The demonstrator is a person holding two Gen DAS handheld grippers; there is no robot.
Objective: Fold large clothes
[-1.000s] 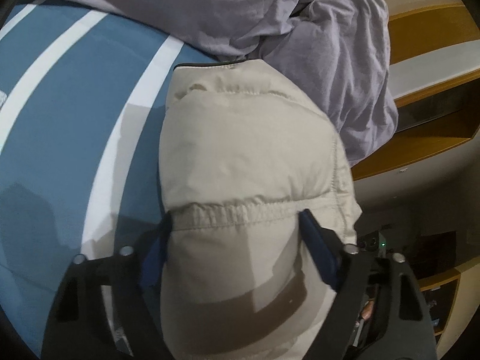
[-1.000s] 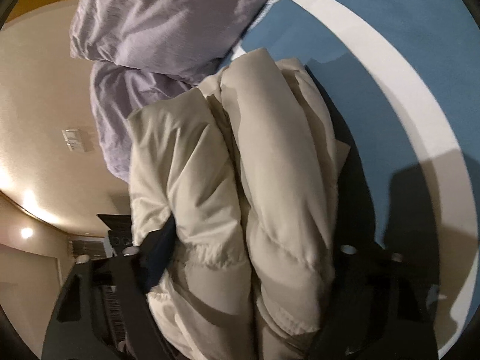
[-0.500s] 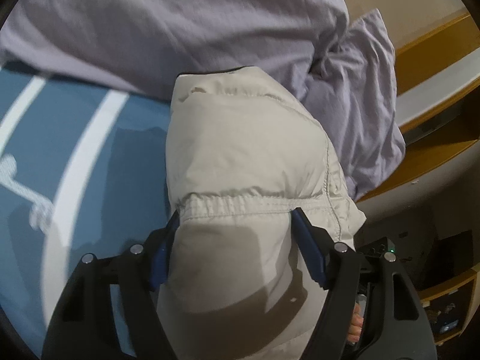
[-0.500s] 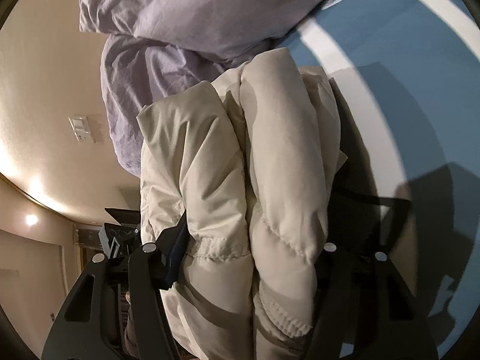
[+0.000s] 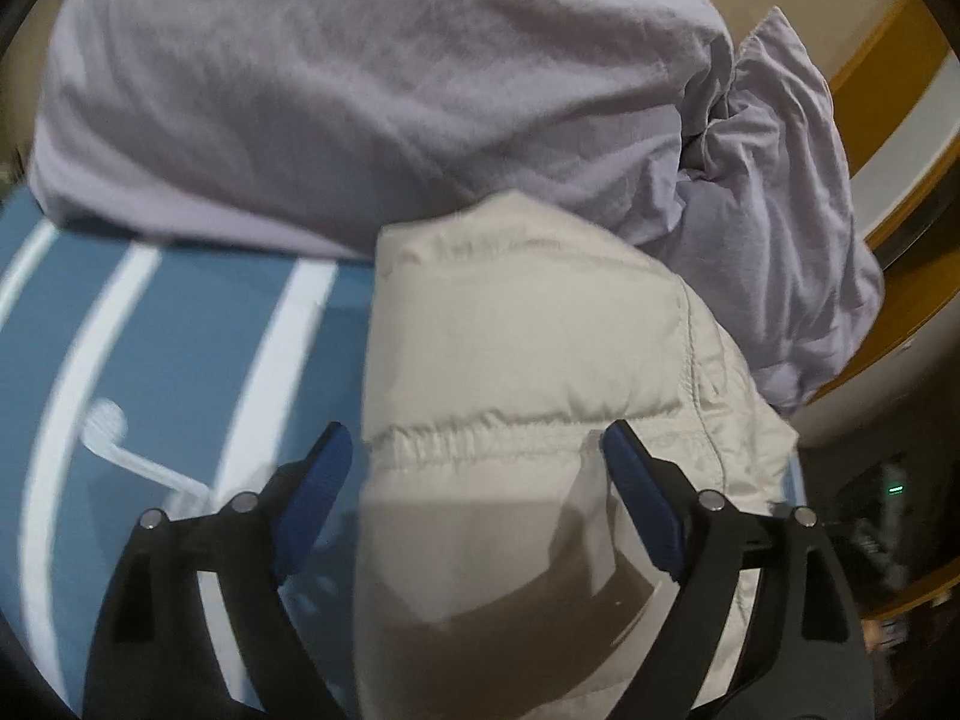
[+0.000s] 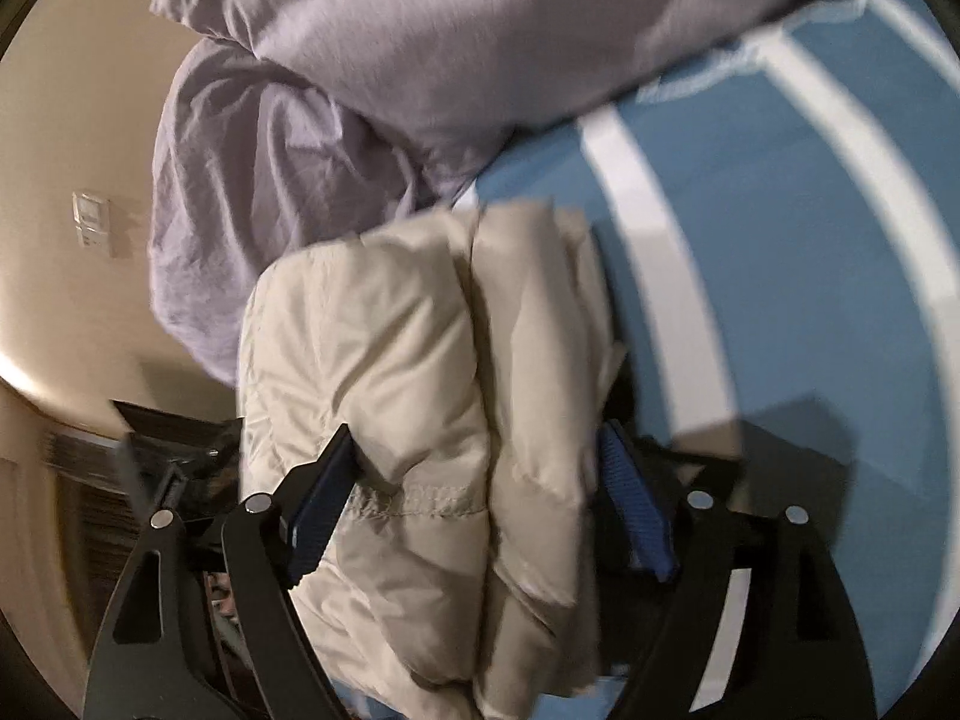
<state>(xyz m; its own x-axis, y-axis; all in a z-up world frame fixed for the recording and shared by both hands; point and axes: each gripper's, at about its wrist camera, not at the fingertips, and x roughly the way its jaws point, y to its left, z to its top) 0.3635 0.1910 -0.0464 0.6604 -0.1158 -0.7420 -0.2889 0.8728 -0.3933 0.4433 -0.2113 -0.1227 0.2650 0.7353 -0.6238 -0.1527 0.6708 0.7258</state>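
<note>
Your left hand-held gripper (image 5: pixel 477 465) and right hand-held gripper (image 6: pixel 480 468) are both opening, straddling the folded beige puffer jacket (image 5: pixel 516 336); the lilac duvet (image 5: pixel 372 90) crowds ahead, with blue striped bedsheet (image 5: pixel 180 330) free alongside.

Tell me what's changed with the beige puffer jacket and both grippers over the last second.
Both hand-held grippers are opening: the left hand-held gripper shows a gap beside its left pad, so it has let go of the folded beige jacket; the right hand-held gripper is loosening, its left pad still touching. The jacket stays folded on the blue striped cover beside the lilac bedding.
</note>
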